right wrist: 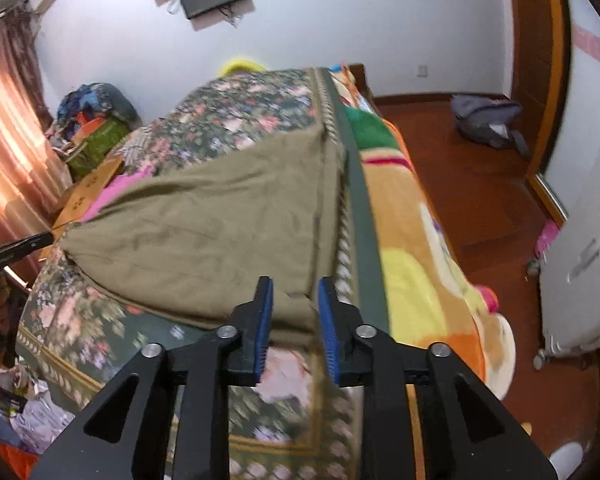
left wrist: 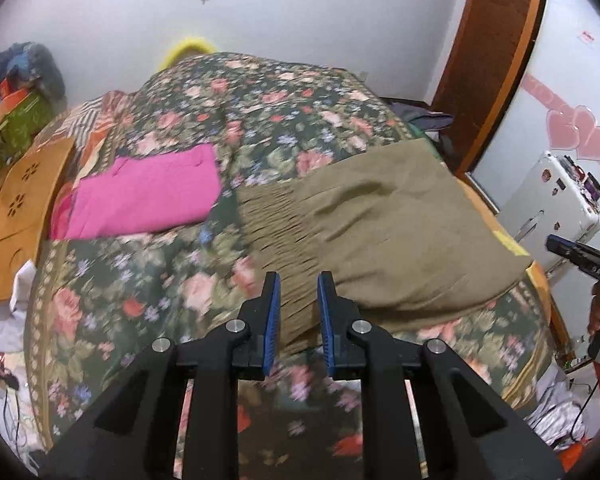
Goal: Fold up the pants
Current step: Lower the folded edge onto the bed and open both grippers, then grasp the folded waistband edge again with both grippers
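I'm over the bed (left wrist: 204, 264) now, and on the left a pink garment (left wrist: 148, 194) lies folded flat on the floral cover, so that one looks finished; just to its right the olive pants (left wrist: 380, 216) lie in a broad folded slab, gathered waistband toward the pink piece, far edge at the side of the bed; I judge the fold roughly made but loose and puffy, with smoothing or another fold possibly left.

My left tool (left wrist: 298, 280) hovers at the near waistband corner; its blue pads stand slightly apart with cloth showing between them, and nothing looks pinched; I read it as letting go, not gripping.

Further right, my right tool (right wrist: 296, 286) sits over the near right corner of the pants by the cover's border; its pads are parted a bit with a point of olive fabric in the gap, and the pads don't seem to press on it; blur keeps me cautious.
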The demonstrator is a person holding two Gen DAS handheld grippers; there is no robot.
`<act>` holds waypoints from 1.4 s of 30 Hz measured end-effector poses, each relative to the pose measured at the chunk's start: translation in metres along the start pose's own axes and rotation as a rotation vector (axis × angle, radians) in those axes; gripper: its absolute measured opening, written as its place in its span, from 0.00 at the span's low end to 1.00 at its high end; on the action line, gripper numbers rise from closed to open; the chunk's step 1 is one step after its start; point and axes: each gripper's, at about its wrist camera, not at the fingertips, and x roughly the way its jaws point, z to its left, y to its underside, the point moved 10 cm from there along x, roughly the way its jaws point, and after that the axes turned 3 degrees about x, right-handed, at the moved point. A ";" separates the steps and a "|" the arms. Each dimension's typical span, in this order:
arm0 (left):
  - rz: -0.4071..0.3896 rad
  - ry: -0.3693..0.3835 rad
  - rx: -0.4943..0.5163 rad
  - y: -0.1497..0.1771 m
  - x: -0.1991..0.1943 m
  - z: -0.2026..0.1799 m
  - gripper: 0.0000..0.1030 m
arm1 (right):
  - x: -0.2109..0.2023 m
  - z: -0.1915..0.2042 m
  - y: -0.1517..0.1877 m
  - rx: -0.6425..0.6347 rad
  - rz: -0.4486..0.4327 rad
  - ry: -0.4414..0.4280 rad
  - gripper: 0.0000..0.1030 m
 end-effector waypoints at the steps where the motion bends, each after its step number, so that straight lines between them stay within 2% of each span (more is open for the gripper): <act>1: 0.002 0.014 0.000 -0.002 0.004 -0.006 0.18 | 0.005 0.006 -0.002 -0.013 -0.002 -0.007 0.27; 3: 0.013 0.036 0.006 -0.003 0.014 -0.018 0.23 | 0.017 0.016 -0.003 -0.027 0.005 -0.025 0.27; 7: 0.054 0.025 0.023 0.012 0.039 -0.029 0.27 | 0.049 0.026 0.012 -0.041 0.077 -0.035 0.27; 11: 0.044 0.028 0.012 0.024 0.049 -0.029 0.31 | 0.072 0.023 0.044 -0.024 0.164 -0.041 0.27; 14: 0.050 0.022 0.024 0.023 0.049 -0.030 0.32 | 0.069 0.021 0.047 -0.008 0.164 -0.052 0.28; 18: 0.066 0.064 -0.023 0.009 0.042 -0.023 0.32 | 0.064 0.023 0.039 -0.019 0.189 -0.044 0.28; 19: 0.057 0.071 -0.037 0.003 0.038 -0.019 0.34 | 0.063 0.023 0.036 -0.028 0.185 -0.039 0.29; 21: 0.025 0.045 -0.051 -0.012 0.030 -0.006 0.50 | 0.058 0.023 0.027 -0.043 0.164 -0.030 0.33; 22: 0.011 0.027 -0.055 -0.016 0.029 0.000 0.52 | 0.056 0.022 0.021 -0.043 0.152 -0.030 0.35; 25: -0.002 -0.023 -0.085 -0.034 0.033 0.024 0.53 | 0.053 0.021 0.001 -0.042 0.116 -0.028 0.37; 31: 0.016 -0.059 -0.170 -0.060 0.063 0.067 0.53 | 0.062 0.010 -0.045 -0.056 0.050 0.004 0.40; 38: 0.095 -0.044 -0.175 -0.068 0.112 0.079 0.53 | 0.095 -0.005 -0.091 -0.084 0.020 0.053 0.46; 42: 0.144 -0.018 -0.178 -0.065 0.137 0.076 0.60 | 0.120 -0.012 -0.113 -0.094 0.029 0.061 0.47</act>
